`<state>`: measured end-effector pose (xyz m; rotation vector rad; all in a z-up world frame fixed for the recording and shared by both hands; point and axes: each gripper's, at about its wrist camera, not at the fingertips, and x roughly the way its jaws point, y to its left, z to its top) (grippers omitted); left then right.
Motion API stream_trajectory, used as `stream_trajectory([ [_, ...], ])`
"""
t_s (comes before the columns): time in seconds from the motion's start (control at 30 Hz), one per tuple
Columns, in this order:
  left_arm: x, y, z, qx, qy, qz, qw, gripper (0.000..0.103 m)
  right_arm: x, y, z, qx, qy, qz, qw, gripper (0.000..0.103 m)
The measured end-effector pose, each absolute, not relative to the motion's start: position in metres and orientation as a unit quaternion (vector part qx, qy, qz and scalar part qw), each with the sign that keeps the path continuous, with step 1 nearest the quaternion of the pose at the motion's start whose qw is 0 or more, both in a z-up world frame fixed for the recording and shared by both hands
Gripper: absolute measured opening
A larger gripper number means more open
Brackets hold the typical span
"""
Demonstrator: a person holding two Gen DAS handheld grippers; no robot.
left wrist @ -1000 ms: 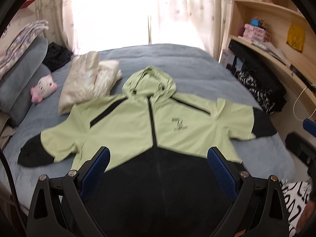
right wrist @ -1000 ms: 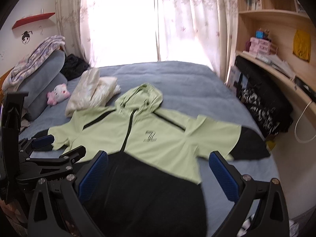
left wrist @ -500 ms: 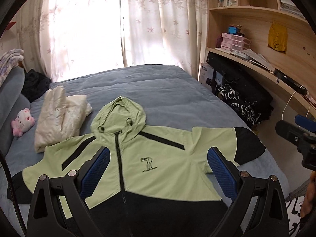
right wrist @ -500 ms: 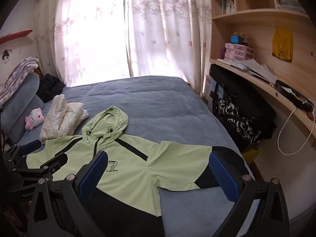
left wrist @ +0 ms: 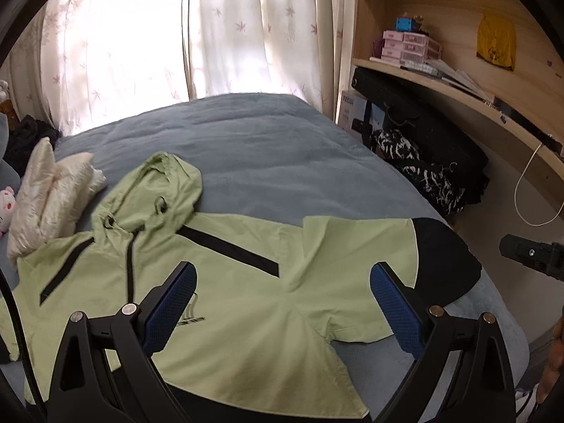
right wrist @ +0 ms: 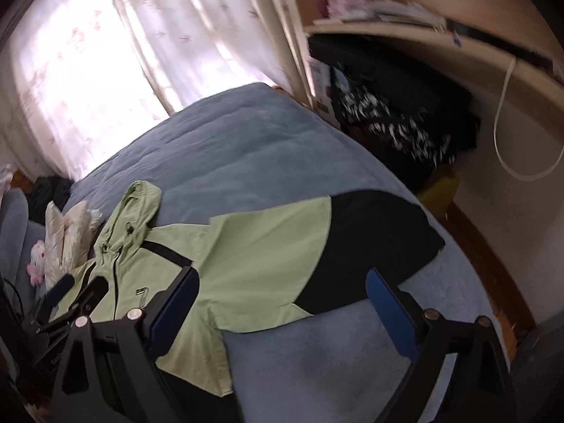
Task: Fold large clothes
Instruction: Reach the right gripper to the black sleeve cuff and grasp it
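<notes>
Left wrist view: my left gripper gapes wide, empty, above green-black hoodie spread flat on blue bed. My right gripper also wide, over hoodie's sleeve.

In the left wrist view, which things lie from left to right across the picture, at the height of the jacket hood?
pink plush toy → cream garment → jacket hood → bare blue bed cover → black-and-white patterned cloth → white cable
</notes>
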<state>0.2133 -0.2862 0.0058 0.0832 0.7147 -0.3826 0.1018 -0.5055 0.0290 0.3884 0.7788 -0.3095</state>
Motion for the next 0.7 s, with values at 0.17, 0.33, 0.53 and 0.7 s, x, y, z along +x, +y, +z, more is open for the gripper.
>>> stream_trajectory([
  [0.17,0.227,-0.318,-0.024,0.071,0.344,-0.178,0.919,0.098,0.108,-0.577,-0.021,0.272,0.396,-0.188,0.857,0.092],
  [0.33,0.244,-0.338,-0.05,0.068,0.376,-0.186,0.905,0.098,0.104,-0.633,-0.068,0.361,0.403,-0.209,0.815,0.084],
  [0.53,0.26,-0.352,-0.078,0.077,0.401,-0.159,0.899,0.098,0.101,-0.671,-0.115,0.423,0.413,-0.232,0.772,0.084],
  [0.7,0.266,-0.356,-0.086,0.067,0.402,-0.152,0.901,0.087,0.103,-0.688,-0.139,0.471,0.386,-0.228,0.76,0.084],
])
